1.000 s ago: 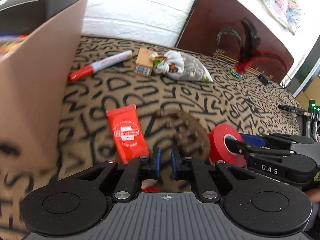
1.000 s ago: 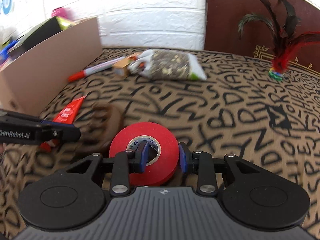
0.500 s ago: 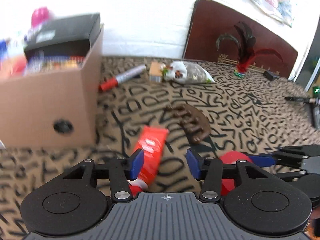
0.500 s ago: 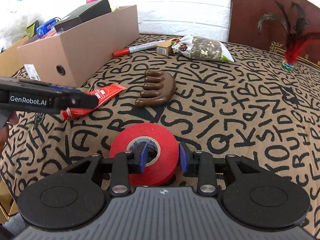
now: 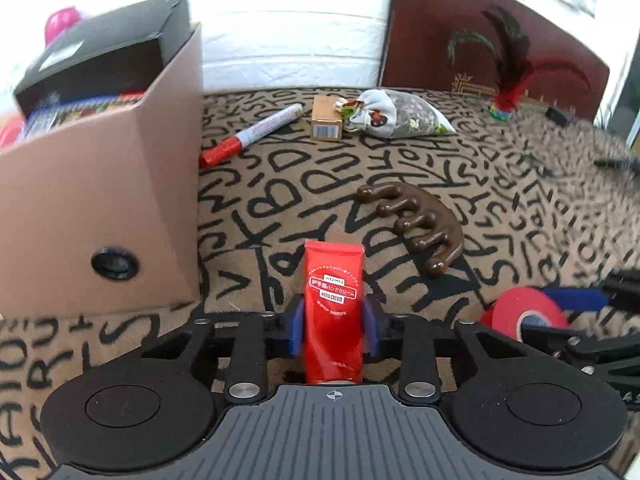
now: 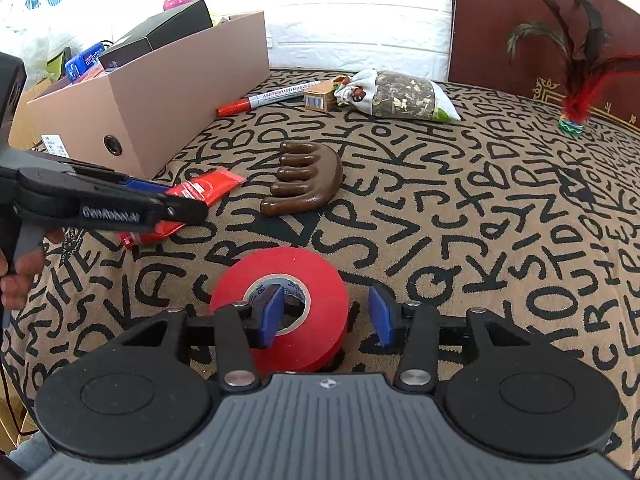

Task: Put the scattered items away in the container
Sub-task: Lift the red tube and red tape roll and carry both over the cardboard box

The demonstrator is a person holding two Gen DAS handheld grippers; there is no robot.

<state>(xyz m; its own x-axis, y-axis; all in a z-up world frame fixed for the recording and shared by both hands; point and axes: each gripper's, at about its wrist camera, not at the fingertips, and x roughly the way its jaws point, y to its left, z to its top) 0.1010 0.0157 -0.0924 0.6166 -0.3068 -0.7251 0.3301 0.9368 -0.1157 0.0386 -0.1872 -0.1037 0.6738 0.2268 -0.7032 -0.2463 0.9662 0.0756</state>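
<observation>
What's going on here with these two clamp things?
A person is tidying loose items into the cardboard box. The left hand-held gripper is closed around a red hand cream tube. The right hand-held gripper sits open around one side of a red tape roll lying on the patterned cloth.

left gripper (image 5: 333, 326) now straddling hand cream tube (image 5: 333, 312), right gripper (image 6: 326, 314) widened around tape roll (image 6: 280, 304)

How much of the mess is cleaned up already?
Some things already sit in the cardboard box. The left gripper is shut on the red hand cream tube. The right gripper is open around one side of the red tape roll. The brown comb, marker, small carton and pouch lie outside.
</observation>
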